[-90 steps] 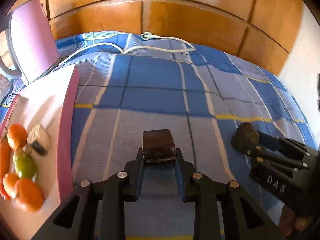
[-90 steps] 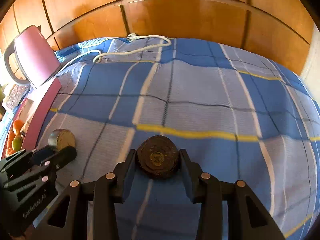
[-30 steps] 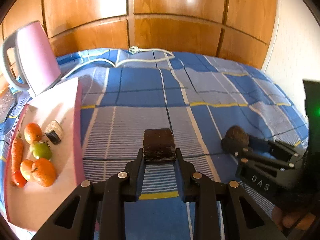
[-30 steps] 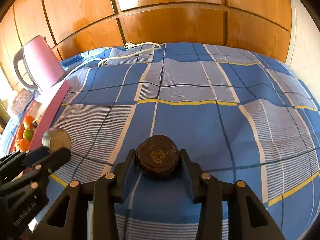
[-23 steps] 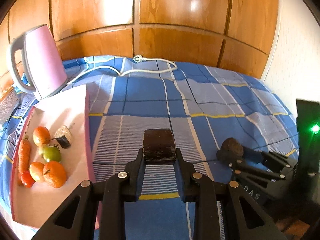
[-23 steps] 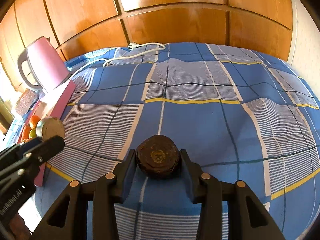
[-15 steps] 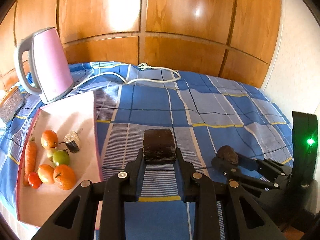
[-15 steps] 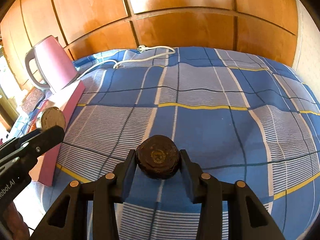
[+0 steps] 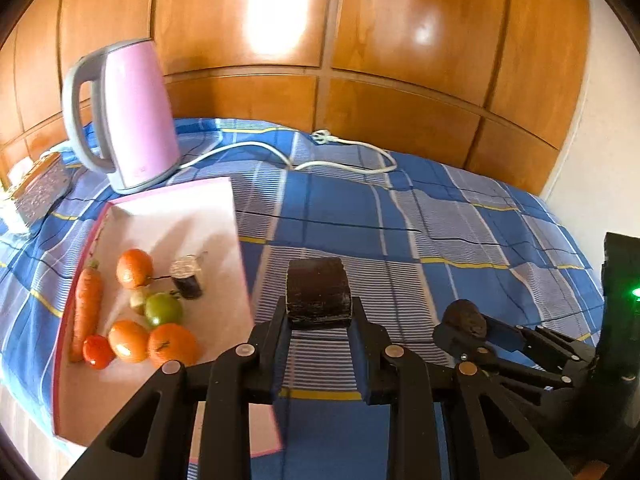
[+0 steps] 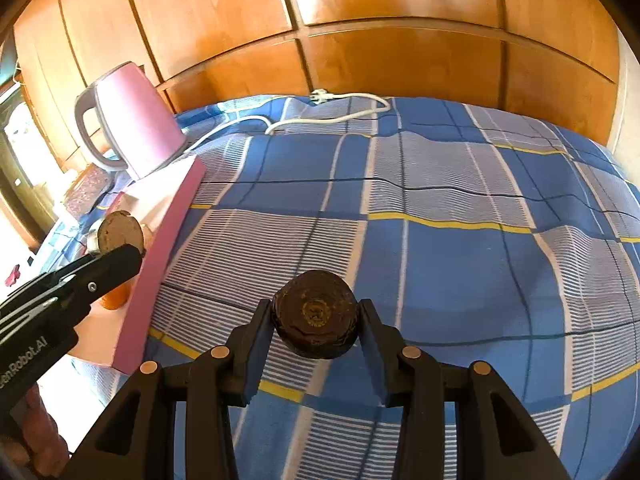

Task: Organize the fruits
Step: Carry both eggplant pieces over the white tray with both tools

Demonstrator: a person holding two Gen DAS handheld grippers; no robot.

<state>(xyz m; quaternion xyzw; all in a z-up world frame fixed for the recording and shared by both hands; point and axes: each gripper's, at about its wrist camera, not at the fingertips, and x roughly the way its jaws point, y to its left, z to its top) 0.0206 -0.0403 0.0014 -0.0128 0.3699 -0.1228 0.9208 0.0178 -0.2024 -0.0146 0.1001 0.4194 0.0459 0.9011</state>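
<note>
My left gripper [image 9: 318, 316] is shut on a dark brown cylinder-shaped piece [image 9: 318, 292], held in the air over the blue checked cloth. My right gripper [image 10: 316, 320] is shut on a dark round disc [image 10: 315, 314], also held above the cloth. A pink tray [image 9: 192, 216] at the left holds oranges [image 9: 173, 344], a green fruit [image 9: 163, 309], a carrot [image 9: 86, 312], a small red fruit [image 9: 97, 351] and a small dark jar [image 9: 187, 277]. The right gripper shows in the left wrist view [image 9: 464, 326], the left gripper in the right wrist view [image 10: 120, 246].
A pink kettle [image 9: 128, 120] stands behind the tray, its white cord [image 9: 344, 148] lying across the cloth toward the wooden panel wall. A patterned box [image 9: 38, 188] sits at the far left. A white wall [image 9: 600, 128] closes the right side.
Both grippers have risen and pulled back from the cloth, still holding their pieces. The tray, its fruits and the kettle now show more fully.
</note>
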